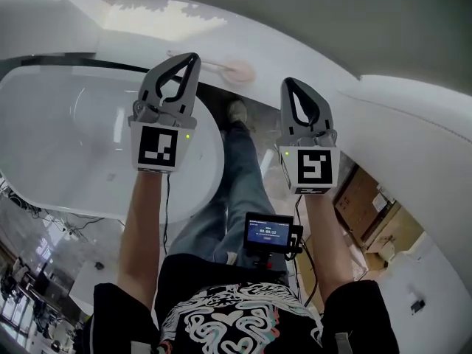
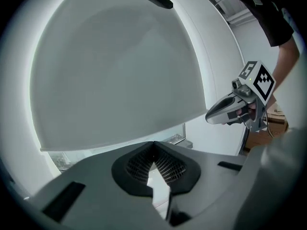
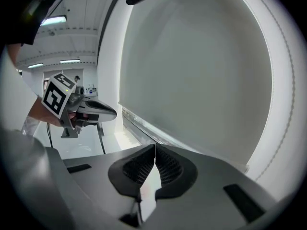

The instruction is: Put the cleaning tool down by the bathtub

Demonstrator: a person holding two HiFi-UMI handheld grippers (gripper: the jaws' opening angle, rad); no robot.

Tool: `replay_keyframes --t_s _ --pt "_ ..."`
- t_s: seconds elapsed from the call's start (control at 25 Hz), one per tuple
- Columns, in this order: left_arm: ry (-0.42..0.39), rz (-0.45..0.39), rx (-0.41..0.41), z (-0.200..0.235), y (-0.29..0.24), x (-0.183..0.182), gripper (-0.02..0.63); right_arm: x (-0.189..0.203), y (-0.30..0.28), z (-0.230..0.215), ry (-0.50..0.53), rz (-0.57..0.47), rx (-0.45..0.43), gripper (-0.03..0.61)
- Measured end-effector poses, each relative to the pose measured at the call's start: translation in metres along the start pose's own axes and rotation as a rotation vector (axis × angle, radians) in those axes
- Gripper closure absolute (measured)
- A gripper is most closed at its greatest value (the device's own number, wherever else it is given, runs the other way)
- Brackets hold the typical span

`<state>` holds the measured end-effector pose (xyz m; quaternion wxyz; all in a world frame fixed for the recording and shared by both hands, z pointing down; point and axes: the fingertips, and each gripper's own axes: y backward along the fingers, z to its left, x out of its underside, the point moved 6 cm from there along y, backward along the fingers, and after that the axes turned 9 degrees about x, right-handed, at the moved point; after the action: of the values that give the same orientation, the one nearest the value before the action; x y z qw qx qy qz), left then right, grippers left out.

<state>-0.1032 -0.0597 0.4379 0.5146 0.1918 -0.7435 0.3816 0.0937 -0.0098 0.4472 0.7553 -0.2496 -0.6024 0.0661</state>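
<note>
The bathtub (image 1: 74, 124) fills the left of the head view, white and empty as far as it shows. Above its right rim hangs the left gripper (image 1: 193, 57). Its fingers (image 2: 141, 164) are clenched together with nothing between them. A thin cable (image 1: 167, 205) trails from it down past the tub's edge. My guess is that a careless swing to the left could knock the gripper against the rim or catch that cable on it.

Between the two grippers, further off, lies the cleaning tool (image 1: 237, 71). It has a pale handle and a round pinkish head, and it rests on a pale surface just past the tub's rim. Whether that surface is floor or ledge I cannot tell. Nothing touches the tool, so the put-down looks done. The main risk now comes from the person's shoe (image 1: 236, 111), which stands near the head of the tool. A step forward could kick it away from the tub or land on the handle and cause a slip. The surface may also be wet, though the frames do not show that.

To the right, the right gripper (image 1: 286, 81) is likewise clenched and empty, its fingers (image 3: 168, 166) pressed pad to pad. Below it a small screen unit (image 1: 269, 233) hangs at the person's waist. If the person bends to re-grasp the tool, that unit could bump the tub.
</note>
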Motion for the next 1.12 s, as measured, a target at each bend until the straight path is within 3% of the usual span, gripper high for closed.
replay_keyframes --t_s 0.52,0.72,1.0,1.04,1.12 --pt "-0.047 -0.105 -0.054 0.01 0.065 -0.101 0.597 -0.083 0.069 -0.021 -0.008 -0.088 0.08 0.551" --pt "-0.041 -0.137 -0.082 0.02 0.09 -0.125 0.597 -0.117 0.087 -0.019 -0.04 -0.127 0.101 0.551" --pt "-0.102 -0.161 -0.102 0.026 0.129 -0.158 0.597 -0.153 0.112 -0.011 -0.038 -0.189 0.133 0.551" --pt "-0.084 -0.177 -0.11 0.027 0.134 -0.161 0.597 -0.157 0.115 -0.009 -0.034 -0.195 0.138 0.551" --pt "0.043 -0.241 -0.143 0.026 0.144 -0.166 0.597 -0.163 0.12 -0.006 -0.024 -0.2 0.15 0.551"
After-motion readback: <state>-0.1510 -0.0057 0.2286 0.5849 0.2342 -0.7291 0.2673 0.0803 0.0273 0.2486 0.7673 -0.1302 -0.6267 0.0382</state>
